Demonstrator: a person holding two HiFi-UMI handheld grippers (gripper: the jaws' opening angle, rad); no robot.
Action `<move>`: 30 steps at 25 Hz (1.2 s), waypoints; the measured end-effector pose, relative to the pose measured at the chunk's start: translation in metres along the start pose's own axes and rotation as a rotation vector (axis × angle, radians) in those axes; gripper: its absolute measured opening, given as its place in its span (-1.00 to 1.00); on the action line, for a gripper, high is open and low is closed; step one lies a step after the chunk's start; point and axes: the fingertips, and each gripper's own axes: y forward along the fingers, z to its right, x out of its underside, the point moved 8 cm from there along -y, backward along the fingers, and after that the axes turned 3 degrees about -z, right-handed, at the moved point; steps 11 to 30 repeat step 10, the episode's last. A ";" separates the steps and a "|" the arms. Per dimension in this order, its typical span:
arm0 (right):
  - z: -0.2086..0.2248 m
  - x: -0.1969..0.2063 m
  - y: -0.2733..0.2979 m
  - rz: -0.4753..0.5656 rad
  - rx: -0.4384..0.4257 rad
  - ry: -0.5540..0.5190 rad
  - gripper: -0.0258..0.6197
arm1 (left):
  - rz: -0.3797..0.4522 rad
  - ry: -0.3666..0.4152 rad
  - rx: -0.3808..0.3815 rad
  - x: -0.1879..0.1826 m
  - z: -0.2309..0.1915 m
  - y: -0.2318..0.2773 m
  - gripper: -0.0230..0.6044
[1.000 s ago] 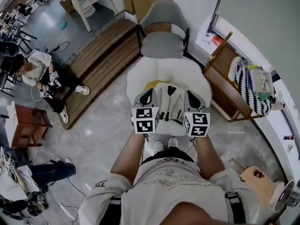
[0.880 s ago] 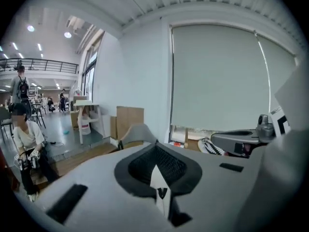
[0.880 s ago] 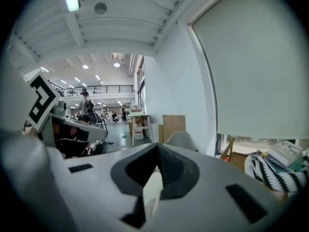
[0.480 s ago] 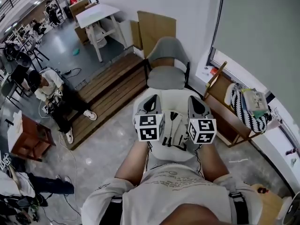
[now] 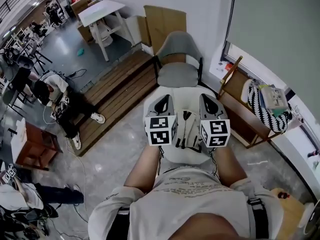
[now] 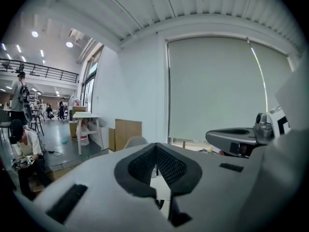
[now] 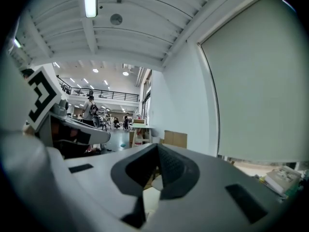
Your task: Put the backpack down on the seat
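Observation:
A white backpack [image 5: 188, 129] with black straps hangs between my two grippers in the head view, above a round white seat [image 5: 182, 90]. My left gripper [image 5: 162, 101] and right gripper [image 5: 207, 100] flank it at the same height and point forward. Both are shut, and the pack hangs from them. In the left gripper view the jaws of the left gripper [image 6: 156, 146] meet at the tips, with a bit of white and a dark strap below them. The right gripper view shows the right gripper [image 7: 158, 146] the same way. The pack's lower part is hidden behind the marker cubes.
A grey chair [image 5: 177, 74] stands just beyond the seat. A wooden platform [image 5: 117, 91] lies to the left, where a person [image 5: 50, 91] sits. A wooden rack [image 5: 240, 104] with a striped bag [image 5: 265, 109] is on the right. A white table [image 5: 102, 14] and cardboard [image 5: 165, 19] stand by the far wall.
The view has tilted up and shows more of the room. Both grippers and the backpack have risen a little over the seat and stay level, jaws unchanged.

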 end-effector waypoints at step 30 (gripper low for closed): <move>0.004 0.007 -0.002 -0.024 -0.004 0.058 -0.84 | 0.002 -0.029 0.000 -0.002 0.001 -0.003 -0.86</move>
